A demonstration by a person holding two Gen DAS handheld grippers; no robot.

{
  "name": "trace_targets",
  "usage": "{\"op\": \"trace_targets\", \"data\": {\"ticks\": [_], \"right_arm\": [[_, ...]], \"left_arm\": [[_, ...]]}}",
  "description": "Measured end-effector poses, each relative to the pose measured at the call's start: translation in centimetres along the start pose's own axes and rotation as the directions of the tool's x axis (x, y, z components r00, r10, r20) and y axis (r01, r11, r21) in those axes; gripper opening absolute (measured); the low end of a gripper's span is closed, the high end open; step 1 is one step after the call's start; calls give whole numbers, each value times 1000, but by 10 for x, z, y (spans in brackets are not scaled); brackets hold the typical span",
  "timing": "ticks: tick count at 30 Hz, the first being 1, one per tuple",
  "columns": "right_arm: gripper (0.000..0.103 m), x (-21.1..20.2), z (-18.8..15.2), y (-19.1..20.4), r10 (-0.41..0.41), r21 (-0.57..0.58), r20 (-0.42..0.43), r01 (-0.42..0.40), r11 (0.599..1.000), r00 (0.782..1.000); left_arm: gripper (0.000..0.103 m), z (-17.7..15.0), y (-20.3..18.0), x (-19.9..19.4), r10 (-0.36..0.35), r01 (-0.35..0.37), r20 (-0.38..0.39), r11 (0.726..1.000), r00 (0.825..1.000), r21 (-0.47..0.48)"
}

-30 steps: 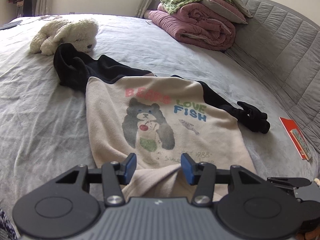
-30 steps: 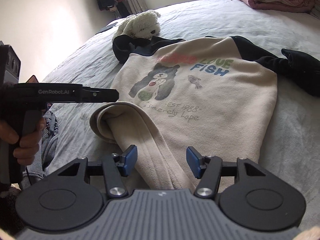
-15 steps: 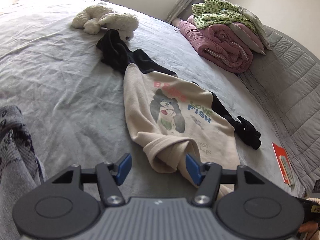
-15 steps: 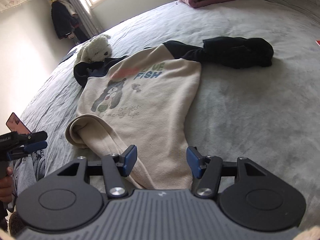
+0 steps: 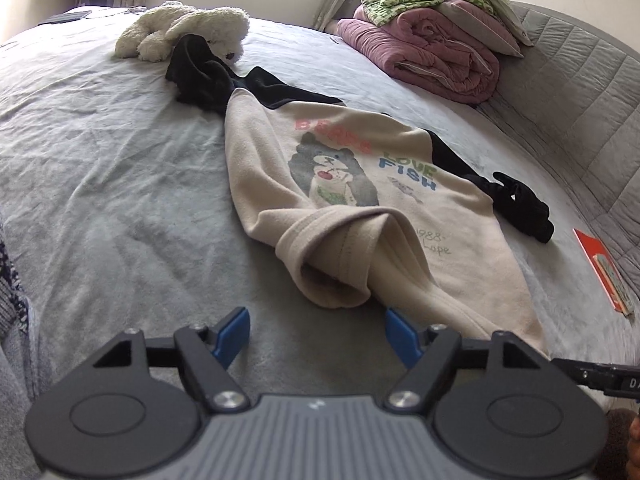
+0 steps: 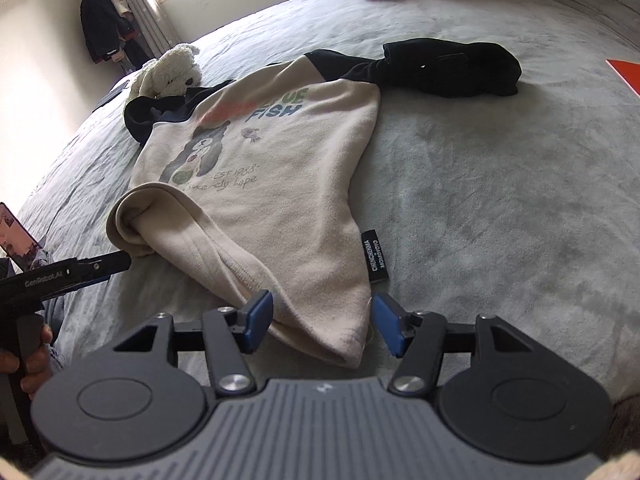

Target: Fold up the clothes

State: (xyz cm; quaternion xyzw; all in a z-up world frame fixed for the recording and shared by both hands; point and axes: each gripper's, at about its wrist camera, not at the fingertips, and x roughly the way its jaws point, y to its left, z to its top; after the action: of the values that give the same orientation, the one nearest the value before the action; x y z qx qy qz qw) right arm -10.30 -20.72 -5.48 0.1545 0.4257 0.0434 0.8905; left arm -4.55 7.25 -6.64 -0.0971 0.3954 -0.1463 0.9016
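A cream sweatshirt (image 5: 344, 184) with a bear print and black sleeves lies face up on the grey bed (image 5: 120, 200). Its near hem is bunched into a roll (image 5: 340, 264). My left gripper (image 5: 317, 336) hovers just short of that roll, its jaws opening with nothing between them. In the right wrist view it shows from the side (image 6: 116, 264), held by a hand. The right gripper (image 6: 325, 326) stands open over the sweatshirt's near hem corner (image 6: 320, 320), which lies between the pads; the right pad is clear of the cloth. A black label (image 6: 376, 256) sits on the side seam.
A white plush toy (image 5: 188, 26) lies by the far black sleeve (image 5: 200, 72). Folded pink and green bedding (image 5: 432, 36) is stacked against the padded grey headboard (image 5: 580, 92). A red booklet (image 5: 604, 268) lies at the right; a patterned garment (image 5: 12, 312) at the left edge.
The left jaws have widened and drawn back off the hem, which now lies in a roll ahead of them. The right gripper has shifted right to the hem's corner.
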Motion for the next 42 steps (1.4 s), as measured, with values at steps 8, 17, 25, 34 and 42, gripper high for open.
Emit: {"op": "trace_targets", "data": {"ticks": [8,17,25,34,42], "right_arm": [[63,11,-9,14,-49,-91,-8,49,995,999],[63,22,-12,22,-106,-189,51,113,975,993],[14,14,-8,27,-131,-271,129,162,949,983],[13,-26,17,22,-161,-274,246,228,934,956],[13,-46,19,13,-196,-332,208,257,908,958]], "left_arm": [[75,-6,-7,9,32,-35,76,999,997,40],[53,-6,-14,22,94,-97,133,995,987,18],[5,11,-23,-3,170,-193,127,959,977,206],[4,4,-45,-67,203,-305,228,680,952,667],[4,-34,-46,-92,145,-130,63,514,987,848]]}}
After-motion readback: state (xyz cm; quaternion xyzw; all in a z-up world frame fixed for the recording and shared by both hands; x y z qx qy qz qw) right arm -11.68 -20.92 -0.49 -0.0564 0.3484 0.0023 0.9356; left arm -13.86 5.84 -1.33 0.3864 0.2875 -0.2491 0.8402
